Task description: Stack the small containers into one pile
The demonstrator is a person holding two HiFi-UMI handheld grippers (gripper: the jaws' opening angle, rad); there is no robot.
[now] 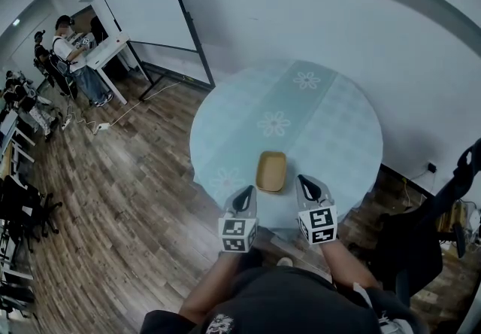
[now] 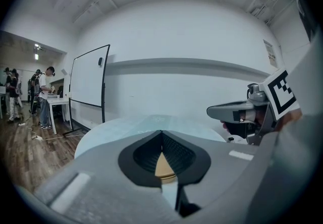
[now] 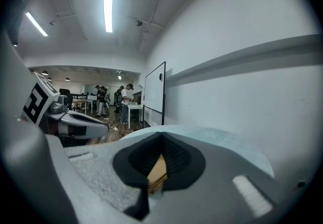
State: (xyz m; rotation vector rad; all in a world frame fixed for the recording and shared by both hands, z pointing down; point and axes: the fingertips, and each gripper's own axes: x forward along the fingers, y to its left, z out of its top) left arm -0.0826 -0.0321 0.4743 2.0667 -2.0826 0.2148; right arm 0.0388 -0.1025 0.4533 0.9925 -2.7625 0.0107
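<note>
Just ahead of your left claw point(image 1: 245, 195) and right claw point(image 1: 308, 186), between them, a single tan container point(image 1: 271, 171) sat on the surface point(image 1: 331, 122). Both claws were closed and empty. Stacking looked done, so your next move only needed to keep clear of it.

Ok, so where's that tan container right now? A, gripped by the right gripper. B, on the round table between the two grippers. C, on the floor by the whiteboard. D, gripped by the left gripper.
B: the head view shows the tan container resting on the round table, just ahead of and between the left gripper and the right gripper, whose jaws are shut on nothing.
</note>
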